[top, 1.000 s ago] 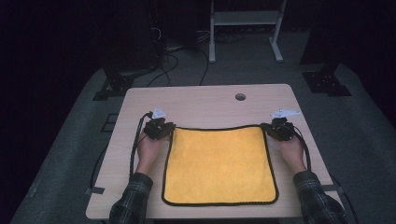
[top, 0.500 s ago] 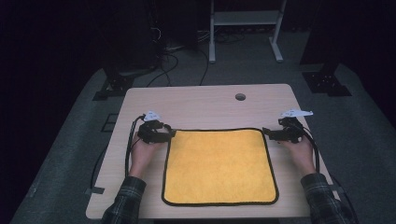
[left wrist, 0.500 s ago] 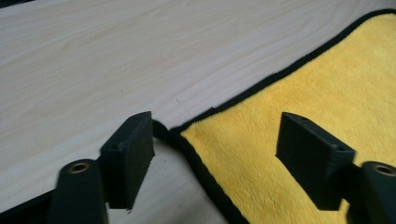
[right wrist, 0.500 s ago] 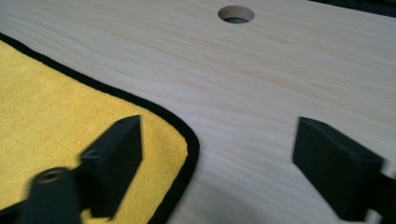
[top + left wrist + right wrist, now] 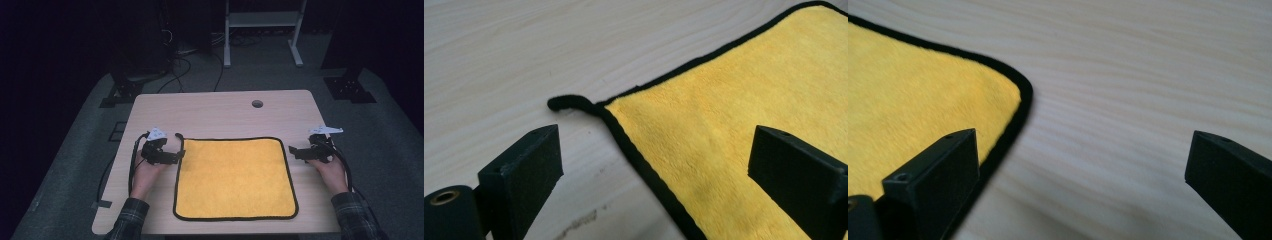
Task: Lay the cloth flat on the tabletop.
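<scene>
Square yellow microfibre cloth w/ black piped edging lies flat and fully spread on the light wood-grain table, nearer my edge than the far one. My left claw sits low at the cloth's left edge, just short of the far-left corner; in the left gripper view its jaws are spread wide, one over bare table and the other over the yellow pile, w/ the black edging running between them and the small black hanging loop just ahead at the corner. My right claw is beside the far-right corner, close to the edge; in the right gripper view its jaws are also spread wide, one resting over the cloth's rounded corner and the other well out over bare wood. Neither claw pinches anything. I judge this is the approach step: both claws lined up on the two far corners, grasp not yet made. Next move prob. calls for dropping each claw so one jaw slides under the edging, then closing on both corners about together. Right claw needs to shift inward a bit, since most of its gap is over table. Thin fabric on flat wood, so a jaw could skate over the edge instead of catching it.
</scene>
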The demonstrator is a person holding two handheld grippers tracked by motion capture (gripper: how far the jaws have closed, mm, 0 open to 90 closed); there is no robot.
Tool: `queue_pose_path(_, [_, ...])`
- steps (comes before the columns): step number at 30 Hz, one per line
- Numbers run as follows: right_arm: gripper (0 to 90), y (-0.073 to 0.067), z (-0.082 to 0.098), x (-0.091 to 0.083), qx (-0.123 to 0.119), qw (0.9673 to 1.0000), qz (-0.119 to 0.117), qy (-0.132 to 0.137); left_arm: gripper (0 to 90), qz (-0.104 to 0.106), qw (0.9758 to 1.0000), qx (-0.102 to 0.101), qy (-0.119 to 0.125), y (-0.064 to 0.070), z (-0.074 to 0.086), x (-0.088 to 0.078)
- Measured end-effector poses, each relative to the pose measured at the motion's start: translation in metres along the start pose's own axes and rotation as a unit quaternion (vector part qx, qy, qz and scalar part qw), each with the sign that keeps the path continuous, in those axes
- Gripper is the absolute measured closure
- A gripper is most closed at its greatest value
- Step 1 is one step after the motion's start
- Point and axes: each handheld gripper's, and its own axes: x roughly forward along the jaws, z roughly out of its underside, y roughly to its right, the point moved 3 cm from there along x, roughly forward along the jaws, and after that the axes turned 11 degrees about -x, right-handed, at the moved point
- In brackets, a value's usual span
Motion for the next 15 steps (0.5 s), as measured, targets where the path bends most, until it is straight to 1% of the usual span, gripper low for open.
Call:
queue_pose_path(2, [0.2,0.002,0.009,-0.002,0.001,0.9999,0.000,-0.011,2.3,-0.003,1.0000,0.004,-0.006,0.002,0.006,-0.004])
queue_pose_path(3, [0.2,0.002,0.009,-0.002,0.001,0.9999,0.000,-0.011,2.3,-0.003,1.0000,0.004,-0.006,0.002,0.006,-0.004])
queue_pose_path(4, [0.3,0.003,0.015,-0.003,0.005,0.9999,0.000,-0.015,1.9,-0.004,0.9999,0.004,-0.010,0.003,0.011,-0.006])
queue_pose_path(5, [0.3,0.003,0.015,-0.003,0.005,0.9999,0.000,-0.015,1.9,-0.004,0.9999,0.004,-0.010,0.003,0.011,-0.006])
queue_pose_path(6, [0.2,0.004,0.021,-0.004,0.005,0.9998,0.003,-0.021,1.8,0.000,0.9999,0.001,-0.016,0.005,0.016,-0.008])
queue_pose_path(8, [0.2,0.005,0.025,-0.004,0.004,0.9996,0.008,-0.025,1.8,-0.002,0.9997,0.006,-0.022,0.007,0.021,-0.010])
queue_pose_path(9, [0.2,0.005,0.028,-0.004,0.003,0.9996,0.009,-0.027,1.8,-0.002,0.9997,0.006,-0.022,0.007,0.021,-0.010])
queue_pose_path(11, [0.3,0.005,0.032,-0.003,-0.002,0.9993,0.014,-0.036,1.8,-0.007,0.9996,0.009,-0.024,0.007,0.027,-0.013])
queue_pose_path(12, [0.0,0.004,0.034,-0.002,-0.001,0.9990,0.013,-0.044,1.8,-0.007,0.9996,0.007,-0.026,0.007,0.029,-0.014])
queue_pose_path(13, [0.0,0.004,0.034,-0.002,-0.001,0.9990,0.009,-0.044,1.8,-0.007,0.9996,0.007,-0.026,0.007,0.029,-0.014])
queue_pose_path(14, [0.0,0.004,0.035,-0.003,-0.001,0.9989,0.012,-0.046,1.8,-0.006,0.9995,0.007,-0.029,0.007,0.031,-0.016])
queue_pose_path(15, [0.0,0.004,0.035,-0.003,0.000,0.9989,0.012,-0.046,1.9,-0.006,0.9995,0.006,-0.031,0.007,0.036,-0.018])
